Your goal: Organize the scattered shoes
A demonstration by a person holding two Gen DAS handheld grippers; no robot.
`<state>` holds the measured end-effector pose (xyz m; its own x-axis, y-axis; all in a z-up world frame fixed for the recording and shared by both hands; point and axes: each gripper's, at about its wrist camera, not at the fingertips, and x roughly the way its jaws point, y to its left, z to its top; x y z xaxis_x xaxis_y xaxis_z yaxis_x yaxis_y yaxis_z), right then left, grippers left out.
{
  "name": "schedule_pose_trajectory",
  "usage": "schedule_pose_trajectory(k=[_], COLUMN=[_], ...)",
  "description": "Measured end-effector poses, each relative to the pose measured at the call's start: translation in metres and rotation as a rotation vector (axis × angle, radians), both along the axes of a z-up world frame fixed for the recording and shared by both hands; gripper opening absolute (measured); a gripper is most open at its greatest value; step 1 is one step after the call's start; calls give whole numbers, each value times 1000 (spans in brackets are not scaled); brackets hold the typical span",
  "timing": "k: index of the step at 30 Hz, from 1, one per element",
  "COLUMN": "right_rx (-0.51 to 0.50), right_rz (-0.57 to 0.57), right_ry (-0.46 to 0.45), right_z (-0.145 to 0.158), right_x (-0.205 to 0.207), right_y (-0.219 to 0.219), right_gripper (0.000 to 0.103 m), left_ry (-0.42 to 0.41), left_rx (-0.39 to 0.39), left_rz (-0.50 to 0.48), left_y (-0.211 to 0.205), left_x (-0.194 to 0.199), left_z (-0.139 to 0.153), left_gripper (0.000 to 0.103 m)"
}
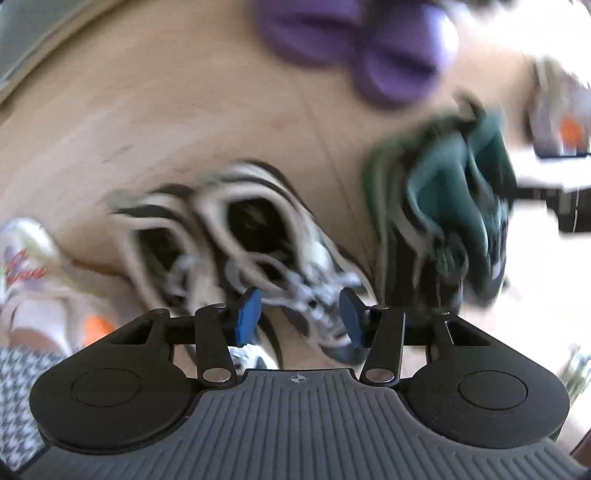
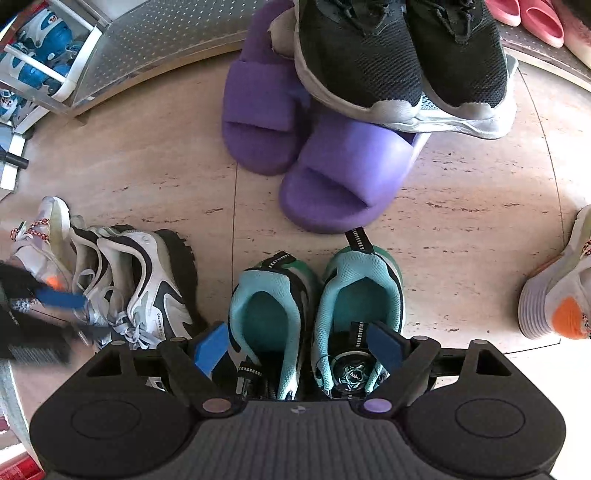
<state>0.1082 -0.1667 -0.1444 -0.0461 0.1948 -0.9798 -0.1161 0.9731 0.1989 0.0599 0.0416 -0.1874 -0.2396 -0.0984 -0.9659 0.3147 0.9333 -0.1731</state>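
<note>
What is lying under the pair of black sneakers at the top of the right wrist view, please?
The black sneakers rest on two purple slides. The slides' toe ends and straps show; their heel ends are covered by the sneakers, so what else lies beneath cannot be seen.

We count two teal sneakers [image 2: 317, 314] side by side, two purple slides [image 2: 295, 147], two black mesh sneakers [image 2: 399, 55], two white-and-navy trainers [image 2: 140, 288], two white shoes with orange heels [image 2: 561, 288], and at least two pink slides [image 2: 532, 18] up top.
</note>
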Motion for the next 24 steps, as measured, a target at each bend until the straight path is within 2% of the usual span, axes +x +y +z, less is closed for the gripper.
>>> schedule_pose_trajectory(k=[2, 6, 8, 9, 10, 11, 12, 14, 16, 18, 19, 21, 22, 24], right_rx=[-2, -7, -8, -7, -8, -14, -20, -37, -61, -77, -81, -70, -66, -65], right_rz=[-7, -23, -23, -21, -20, -19, -17, -18, -21, -34, -53, -77, -83, -82], right_ry=[3, 18, 17, 15, 12, 7, 3, 0, 1, 4, 8, 11, 11, 9], right_z=[-2, -4, -4, -3, -2, -1, -1, -2, -5, -7, -8, -7, -6, -5], right_x=[0, 1, 1, 1, 0, 1, 1, 1, 2, 3, 3, 2, 2, 1], right_y=[-1, -4, -4, -4, -4, -5, -6, -7, -9, -12, -15, -19, -20, -21], right_gripper=[84, 84, 84, 84, 84, 85, 85, 85, 85, 84, 84, 84, 84, 84], left_ry=[52, 130, 148, 122, 85, 65, 66, 136, 157, 138, 133, 137, 127, 105], left_rx=[-51, -49, 40, 150, 315, 436, 478, 409, 209, 83, -24, -154, -191, -197], left_rz=[-35, -13, -43, -95, -190, -287, -323, -206, -20, 41, 83, 143, 174, 238], left_y=[-16, -23, -23, -22, -20, -15, -11, 7, 19, 15, 9, 0, -4, -10], left_x=[-9, -21, -28, -30, -36, -42, -45, -40, -27, -21, -18, -16, -15, -14], left_z=[-11, -36, -55, -62, -71, -76, -79, -74, -54, -39, -30, -22, -22, -30], left_gripper=[50, 49, 49, 47, 44, 30, 25, 31, 36, 43, 43, 44, 44, 41])
